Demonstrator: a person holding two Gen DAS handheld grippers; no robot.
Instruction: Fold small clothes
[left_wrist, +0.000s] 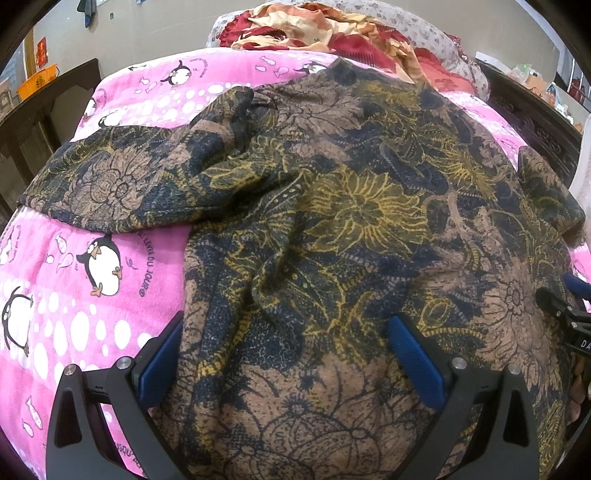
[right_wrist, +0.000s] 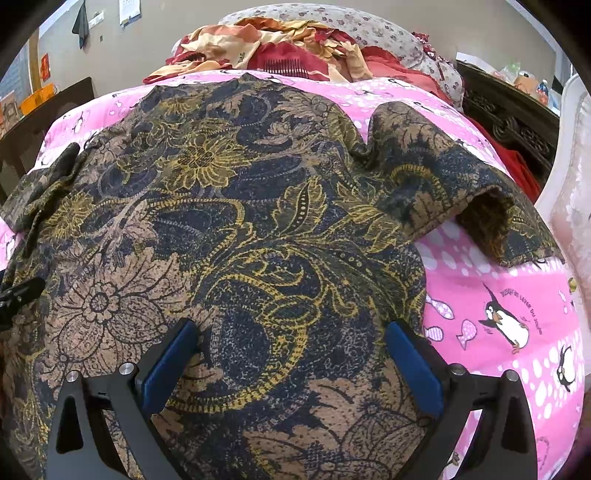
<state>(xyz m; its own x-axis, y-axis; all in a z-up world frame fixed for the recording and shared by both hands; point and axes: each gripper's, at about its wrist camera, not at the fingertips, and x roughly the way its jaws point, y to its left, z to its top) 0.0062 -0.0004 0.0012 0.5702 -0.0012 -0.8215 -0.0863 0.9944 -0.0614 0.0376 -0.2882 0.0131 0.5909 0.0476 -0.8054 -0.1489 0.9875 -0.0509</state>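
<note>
Two grippers, both with blue pads spread wide apart and nothing between them: left gripper (left_wrist: 288, 354), right gripper (right_wrist: 291, 354). Both poised low over the near part of the patterned garment (left_wrist: 332, 229), a dark floral top spread across the pink penguin blanket (left_wrist: 74, 295) on the bed.

1. Garment position. Body of the garment over the middle of the blanket, near hem toward the near edge of the bed. Left sleeve (left_wrist: 92, 184) stretched toward the left edge of the blanket, bunched where it joins the body. Right sleeve (right_wrist: 461, 192) toward the right edge, cuff lifted and hollow. Heap of red and cream bedding (right_wrist: 280, 51) at the far end, apart from the garment.

2. Step in hand, by judgement: first grasp, ahead of a sleeve fold or a lengthwise fold.

3. Procedure for a clean fold:
- Flatten the creases near the left shoulder before any fold; wrinkles trapped now remain in the finished stack.
- Pinch one layer stack only, at the garment edge, not the blanket beneath. Soft blanket pile likely to snag in the pads.
- Grip at matching heights on both sides, so that the fold line runs straight.
- Lift just clear of the blanket, carry across, lay down without dragging.
- Tuck the raised right cuff flat first.

4. Risk: thin, limp fabric likely to slide and sag between two grasp points; tension between grippers advisable.
</note>
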